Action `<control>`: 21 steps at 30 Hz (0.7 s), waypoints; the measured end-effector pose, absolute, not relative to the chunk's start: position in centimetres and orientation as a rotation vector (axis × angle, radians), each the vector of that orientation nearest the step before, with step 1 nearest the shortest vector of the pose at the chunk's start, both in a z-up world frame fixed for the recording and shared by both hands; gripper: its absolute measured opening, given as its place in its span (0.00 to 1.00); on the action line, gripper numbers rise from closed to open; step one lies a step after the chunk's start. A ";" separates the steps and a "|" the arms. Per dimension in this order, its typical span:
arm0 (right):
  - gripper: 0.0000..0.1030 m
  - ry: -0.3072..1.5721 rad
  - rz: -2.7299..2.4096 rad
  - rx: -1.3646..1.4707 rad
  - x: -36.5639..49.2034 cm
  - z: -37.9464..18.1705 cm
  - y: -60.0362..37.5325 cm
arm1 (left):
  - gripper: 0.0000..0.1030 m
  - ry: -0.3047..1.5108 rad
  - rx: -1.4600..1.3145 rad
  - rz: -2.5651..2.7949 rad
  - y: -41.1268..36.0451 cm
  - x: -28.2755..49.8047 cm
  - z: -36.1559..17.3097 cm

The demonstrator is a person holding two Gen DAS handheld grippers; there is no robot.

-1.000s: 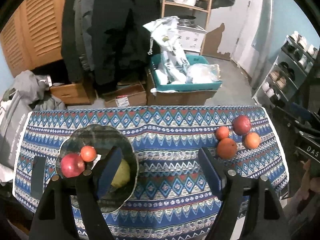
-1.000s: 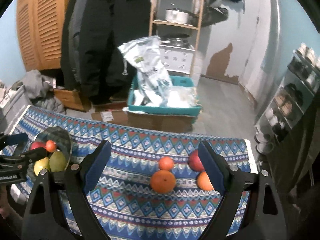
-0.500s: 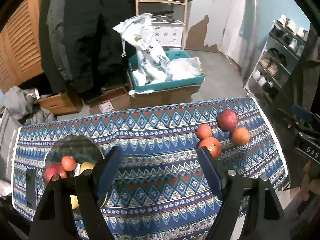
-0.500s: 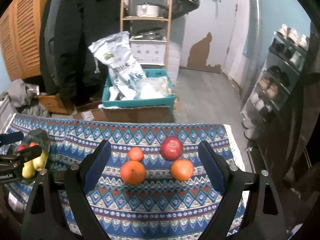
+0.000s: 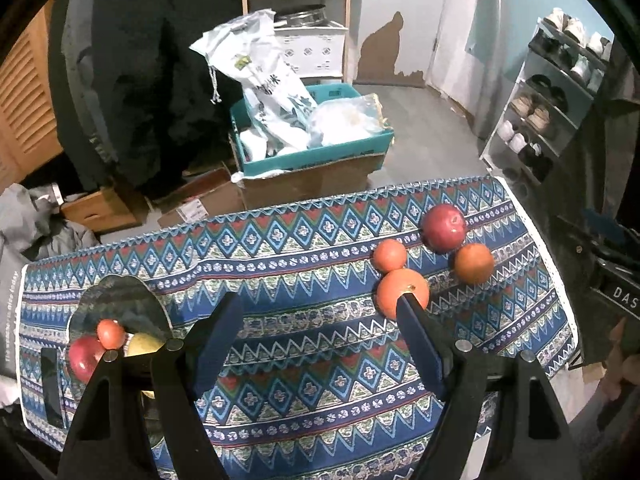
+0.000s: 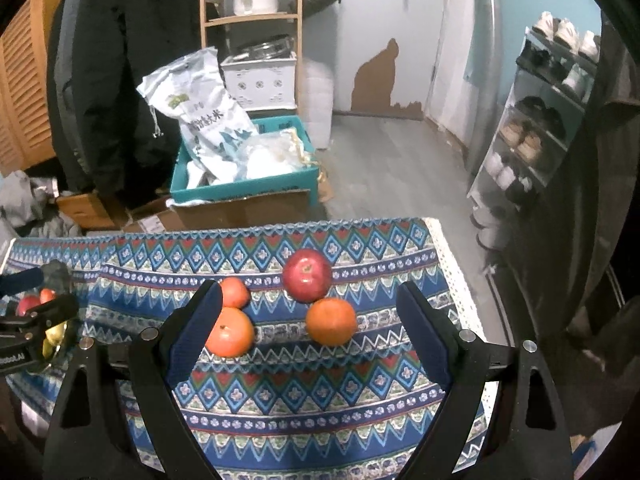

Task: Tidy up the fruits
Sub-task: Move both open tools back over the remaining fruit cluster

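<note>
Your right gripper (image 6: 308,316) hangs over the right end of the table (image 6: 320,396), jaws spread wide with nothing gripped. Four loose fruits lie there in a cluster near the far right corner: a red apple (image 6: 307,275), an orange (image 6: 331,321) just in front of it, a bigger orange (image 6: 230,331) beside your left finger, and a small orange (image 6: 235,292) behind that. Your left gripper (image 5: 318,318) is also open and empty above the table's middle. The glass plate (image 5: 116,304) at the left end holds an apple (image 5: 84,356), a small orange fruit (image 5: 111,333) and a yellow fruit (image 5: 143,344).
</note>
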State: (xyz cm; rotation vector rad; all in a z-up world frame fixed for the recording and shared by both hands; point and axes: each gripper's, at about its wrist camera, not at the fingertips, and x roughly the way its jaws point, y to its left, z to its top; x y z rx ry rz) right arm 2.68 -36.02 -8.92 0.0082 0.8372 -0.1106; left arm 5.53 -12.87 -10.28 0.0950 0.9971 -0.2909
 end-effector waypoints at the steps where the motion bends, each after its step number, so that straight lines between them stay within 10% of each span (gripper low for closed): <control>1: 0.85 0.840 -0.112 0.006 2.8 -9.1 -36.0 | 0.78 1.001 0.093 -0.292 -13.0 5.7 -10.4; 21: 0.85 1.098 -0.132 0.007 9.2 -20.4 -39.6 | 0.78 1.110 0.130 -0.306 -18.8 10.2 -18.0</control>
